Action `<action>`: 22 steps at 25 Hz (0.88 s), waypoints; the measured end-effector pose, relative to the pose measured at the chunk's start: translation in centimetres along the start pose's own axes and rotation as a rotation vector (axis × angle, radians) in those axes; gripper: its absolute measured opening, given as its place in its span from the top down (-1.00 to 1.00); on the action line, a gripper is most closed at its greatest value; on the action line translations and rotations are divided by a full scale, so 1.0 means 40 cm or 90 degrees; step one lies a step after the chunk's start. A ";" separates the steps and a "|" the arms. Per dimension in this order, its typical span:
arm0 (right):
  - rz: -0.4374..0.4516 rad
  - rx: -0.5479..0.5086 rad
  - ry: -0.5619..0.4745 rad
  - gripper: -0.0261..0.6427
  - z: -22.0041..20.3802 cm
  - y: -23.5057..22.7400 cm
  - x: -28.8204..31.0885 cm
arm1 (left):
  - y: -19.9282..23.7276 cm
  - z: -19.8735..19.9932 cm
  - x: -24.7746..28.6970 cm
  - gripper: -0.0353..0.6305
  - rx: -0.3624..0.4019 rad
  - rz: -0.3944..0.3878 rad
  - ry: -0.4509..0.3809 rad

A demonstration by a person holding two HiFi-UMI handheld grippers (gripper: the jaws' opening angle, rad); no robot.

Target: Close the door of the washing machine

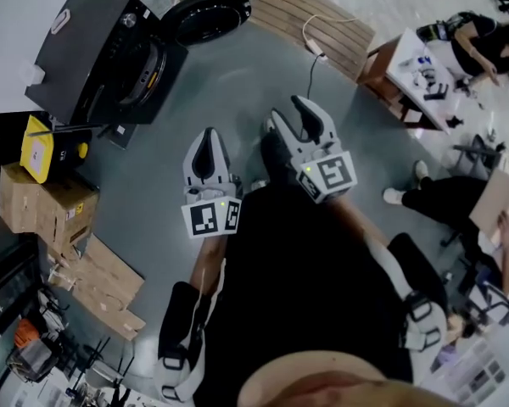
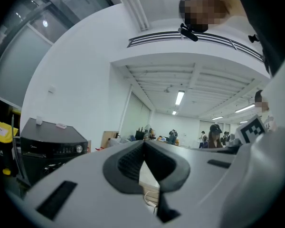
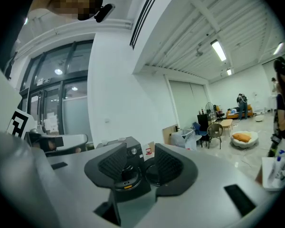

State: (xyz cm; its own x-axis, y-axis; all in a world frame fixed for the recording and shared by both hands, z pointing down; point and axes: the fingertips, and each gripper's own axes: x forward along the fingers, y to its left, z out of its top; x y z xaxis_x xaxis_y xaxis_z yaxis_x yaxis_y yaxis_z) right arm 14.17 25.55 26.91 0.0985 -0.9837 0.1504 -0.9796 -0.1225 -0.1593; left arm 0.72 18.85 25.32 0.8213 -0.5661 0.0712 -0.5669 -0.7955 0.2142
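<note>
A black washing machine stands on the grey floor at the upper left, its round door swung open to the right of the drum. Both grippers hover over the floor well short of it. My left gripper has its jaws together with nothing between them, and its tips meet in the left gripper view, where the machine sits at the left. My right gripper is open and empty. In the right gripper view the machine and its open door show between the jaws.
Cardboard boxes and a yellow case lie left of me, below the machine. A slatted wooden panel with a white cable lies ahead on the right. People sit by a table at the far right.
</note>
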 end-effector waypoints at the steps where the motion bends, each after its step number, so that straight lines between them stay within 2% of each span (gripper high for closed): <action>1: 0.003 -0.001 -0.001 0.42 0.012 -0.030 0.031 | 0.000 0.009 0.043 0.88 0.002 0.001 -0.002; 10: 0.037 -0.026 0.003 0.42 0.096 -0.263 0.275 | 0.022 0.075 0.354 0.88 0.002 0.037 -0.013; 17: 0.035 -0.017 0.030 0.42 0.109 -0.355 0.408 | 0.059 0.089 0.464 0.88 0.001 0.056 0.006; 22: 0.012 -0.009 0.057 0.42 0.078 -0.418 0.509 | 0.096 0.068 0.563 0.88 -0.010 0.046 0.021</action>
State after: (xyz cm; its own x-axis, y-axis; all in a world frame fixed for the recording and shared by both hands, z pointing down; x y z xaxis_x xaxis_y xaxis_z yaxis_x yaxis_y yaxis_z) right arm 33.08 7.14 29.61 0.0645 -0.9702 0.2335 -0.9836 -0.1013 -0.1494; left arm 16.87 2.44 25.09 0.7804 -0.6139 0.1187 -0.6235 -0.7494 0.2229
